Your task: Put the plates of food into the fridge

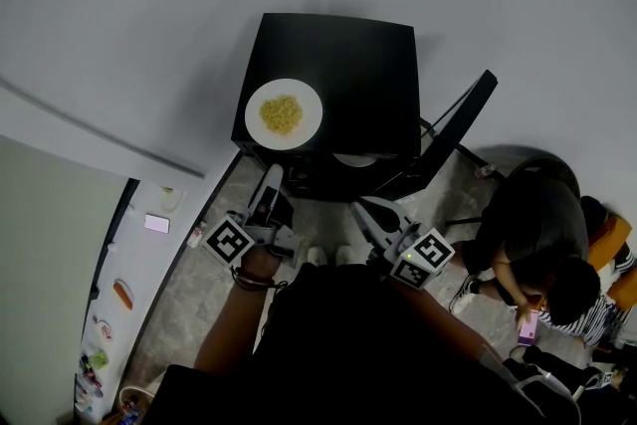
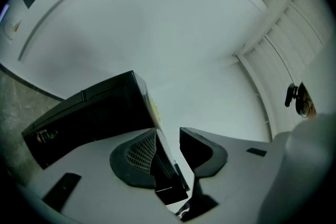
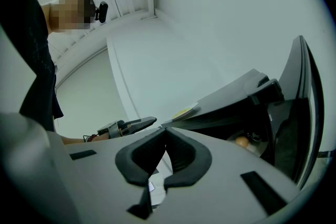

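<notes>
Head view: plate (image 1: pixel 312 104) w/ yellow food (image 1: pixel 282 114)

The fridge (image 1: pixel 348 65) top is left bare apart from the plate (image 1: pixel 284 113) at its front left corner, so room is given beside and behind that plate. The door (image 1: pixel 453 129) is swung open to the right, and the opening can be reached from the front. Part of a shelf inside is taken up by a second plate (image 1: pixel 355 159). The left tongs (image 1: pixel 271 172) are held near the opening's left edge, the right tongs (image 1: pixel 356 206) before its middle. Passage on the right is blocked by the door and a seated person (image 1: pixel 537 244). On the left, a strip of floor (image 1: pixel 189 304) is left free beside a white cabinet (image 1: pixel 139 264).
</notes>
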Demonstrator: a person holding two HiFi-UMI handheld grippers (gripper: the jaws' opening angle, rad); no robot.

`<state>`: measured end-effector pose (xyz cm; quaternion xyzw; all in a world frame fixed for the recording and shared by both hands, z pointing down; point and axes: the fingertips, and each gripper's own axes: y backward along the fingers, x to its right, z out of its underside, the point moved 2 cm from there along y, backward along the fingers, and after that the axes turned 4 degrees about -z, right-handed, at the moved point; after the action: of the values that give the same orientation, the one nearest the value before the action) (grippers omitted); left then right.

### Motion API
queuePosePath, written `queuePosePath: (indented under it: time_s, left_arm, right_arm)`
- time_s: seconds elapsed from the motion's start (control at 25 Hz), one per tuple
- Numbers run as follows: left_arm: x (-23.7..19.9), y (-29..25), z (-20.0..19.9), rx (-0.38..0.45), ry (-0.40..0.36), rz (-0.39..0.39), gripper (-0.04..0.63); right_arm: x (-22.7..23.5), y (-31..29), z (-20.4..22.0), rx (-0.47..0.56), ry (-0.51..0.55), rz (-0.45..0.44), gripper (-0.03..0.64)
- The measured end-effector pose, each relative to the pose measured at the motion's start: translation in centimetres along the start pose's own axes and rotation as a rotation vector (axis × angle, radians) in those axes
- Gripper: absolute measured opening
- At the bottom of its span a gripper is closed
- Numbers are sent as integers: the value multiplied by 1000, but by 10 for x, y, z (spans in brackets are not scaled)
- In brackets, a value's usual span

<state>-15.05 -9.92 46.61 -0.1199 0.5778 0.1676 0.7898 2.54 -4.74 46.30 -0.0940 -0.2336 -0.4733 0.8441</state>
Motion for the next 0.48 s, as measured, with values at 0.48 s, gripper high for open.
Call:
queuePosePath:
  time_s: [0.48]
  left_arm:
    - [-6, -33, -15, 16, 177, 14, 201]
  right_arm:
    - [8, 1, 2, -1, -6, 19, 25]
